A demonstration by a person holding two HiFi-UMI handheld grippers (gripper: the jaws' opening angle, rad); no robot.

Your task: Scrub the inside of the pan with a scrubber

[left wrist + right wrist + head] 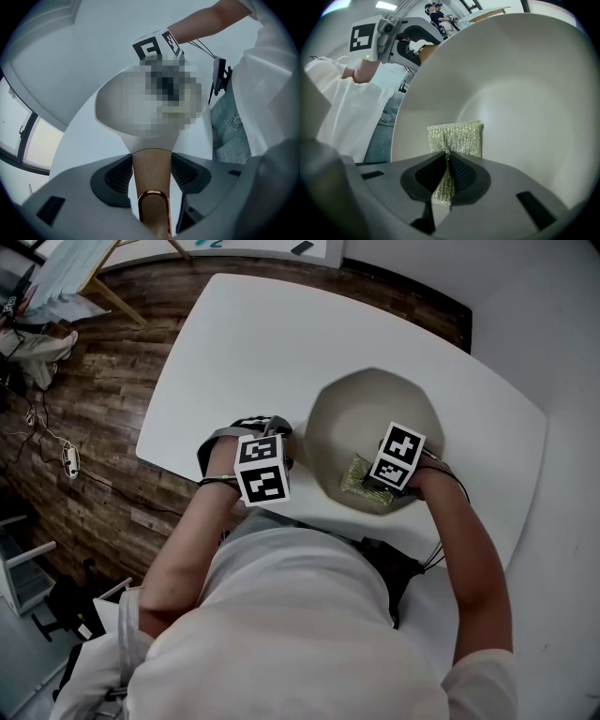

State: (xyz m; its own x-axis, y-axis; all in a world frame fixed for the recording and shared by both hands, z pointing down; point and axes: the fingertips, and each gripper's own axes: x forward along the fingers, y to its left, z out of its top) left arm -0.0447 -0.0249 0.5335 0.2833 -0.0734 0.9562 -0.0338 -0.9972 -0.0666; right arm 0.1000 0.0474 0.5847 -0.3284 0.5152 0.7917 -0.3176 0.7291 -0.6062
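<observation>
– Right claw (446, 164), what does it hold?
– It pinches the sparkly scrubber (457, 138) tight, down inside the pan (375, 409).
– And the left claw (151, 164)?
– It is clamped on the pan's wooden handle (149, 180).
– Where is the pan?
– On the white table (234, 352), close to the person.

In my left gripper view, a mosaic patch blurred most of the pan (106, 108); its handle (151, 176) ran off the bottom edge.
</observation>
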